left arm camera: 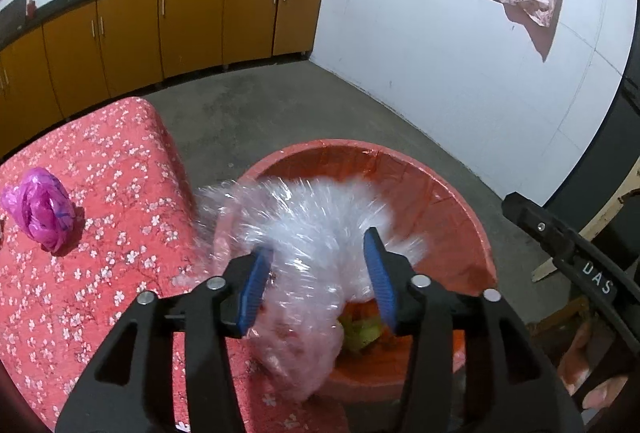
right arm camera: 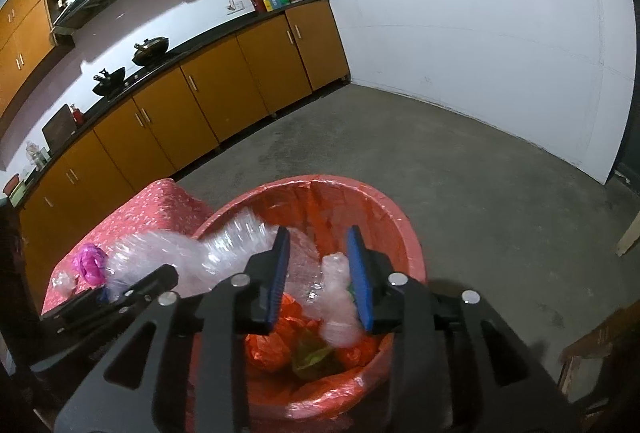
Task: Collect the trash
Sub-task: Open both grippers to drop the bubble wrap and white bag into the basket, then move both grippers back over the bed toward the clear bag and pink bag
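A clear bubble-wrap sheet (left arm camera: 304, 233) hangs blurred over the rim of a red bin (left arm camera: 452, 201) lined with a red bag. My left gripper (left arm camera: 320, 265) is open, its blue pads either side of the wrap, not closed on it. In the right wrist view the wrap (right arm camera: 224, 249) stretches from the table into the bin (right arm camera: 396, 217). My right gripper (right arm camera: 320, 265) is open above the bin, a strip of wrap loose between its pads. A crumpled pink plastic bag (left arm camera: 40, 211) lies on the table; it also shows in the right wrist view (right arm camera: 91, 264).
The table (left arm camera: 112, 169) has a red flowered cloth and stands left of the bin. The bin holds red and green trash (right arm camera: 312, 353). Orange cabinets (left arm camera: 192, 21) with woks line the far wall. A wooden piece (left arm camera: 596, 229) leans at right.
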`<act>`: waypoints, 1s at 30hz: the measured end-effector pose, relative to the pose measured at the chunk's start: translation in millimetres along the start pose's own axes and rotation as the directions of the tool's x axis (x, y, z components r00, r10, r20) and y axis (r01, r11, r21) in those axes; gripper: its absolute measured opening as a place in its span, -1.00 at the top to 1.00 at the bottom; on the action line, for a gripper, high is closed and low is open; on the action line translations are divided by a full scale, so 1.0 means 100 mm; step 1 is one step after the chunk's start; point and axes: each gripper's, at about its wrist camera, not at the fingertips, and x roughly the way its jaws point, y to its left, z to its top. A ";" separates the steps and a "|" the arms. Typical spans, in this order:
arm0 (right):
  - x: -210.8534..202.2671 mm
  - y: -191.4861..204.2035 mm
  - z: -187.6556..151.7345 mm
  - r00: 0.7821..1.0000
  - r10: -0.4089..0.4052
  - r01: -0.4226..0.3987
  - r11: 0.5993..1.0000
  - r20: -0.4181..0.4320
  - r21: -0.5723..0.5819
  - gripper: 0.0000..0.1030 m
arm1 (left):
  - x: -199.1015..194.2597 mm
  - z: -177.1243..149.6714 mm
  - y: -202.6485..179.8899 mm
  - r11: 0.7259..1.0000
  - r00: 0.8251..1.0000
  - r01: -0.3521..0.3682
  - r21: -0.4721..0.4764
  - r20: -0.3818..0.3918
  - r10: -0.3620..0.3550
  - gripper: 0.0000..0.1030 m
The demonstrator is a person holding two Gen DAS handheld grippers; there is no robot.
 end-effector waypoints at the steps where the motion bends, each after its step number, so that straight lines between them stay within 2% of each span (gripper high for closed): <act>1: 0.00 -0.01 -0.01 1.000 -0.005 0.005 1.000 -0.001 0.000 0.39 | 0.00 0.00 0.00 1.000 1.000 0.005 -0.002 -0.003 -0.005 0.01; 6: -0.02 -0.03 -0.03 1.000 -0.015 0.015 1.000 -0.005 -0.001 0.37 | -0.03 -0.02 0.01 1.000 1.000 0.020 -0.005 0.000 -0.020 -0.02; 9: -0.03 0.01 -0.03 1.000 -0.026 0.026 1.000 0.001 -0.018 0.22 | -0.08 -0.03 0.05 1.000 1.000 -0.002 -0.007 0.015 0.003 -0.11; 12: -0.06 0.10 -0.03 1.000 -0.023 0.024 0.999 0.011 -0.034 0.04 | -0.15 -0.03 0.15 0.999 0.999 -0.029 -0.029 0.030 0.030 -0.23; 19: -0.10 0.37 -0.05 0.999 0.014 -0.010 0.996 0.037 -0.084 -0.51 | -0.40 -0.12 0.54 0.990 0.992 -0.103 -0.096 0.068 0.110 -0.48; 23: -0.07 0.62 -0.05 0.998 0.053 -0.048 0.993 0.044 -0.109 -0.78 | -0.61 -0.21 0.85 0.976 0.977 -0.179 -0.124 0.092 0.191 -0.64; 27: 0.00 0.93 -0.10 0.994 0.106 -0.102 0.984 0.021 -0.146 -0.89 | -0.81 -0.31 1.21 0.952 0.954 -0.265 -0.153 0.105 0.283 -0.75; 30: 0.06 1.21 -0.15 0.991 0.137 -0.133 0.972 0.006 -0.195 -0.90 | -0.95 -0.40 1.57 0.920 0.926 -0.344 -0.189 0.096 0.366 -0.79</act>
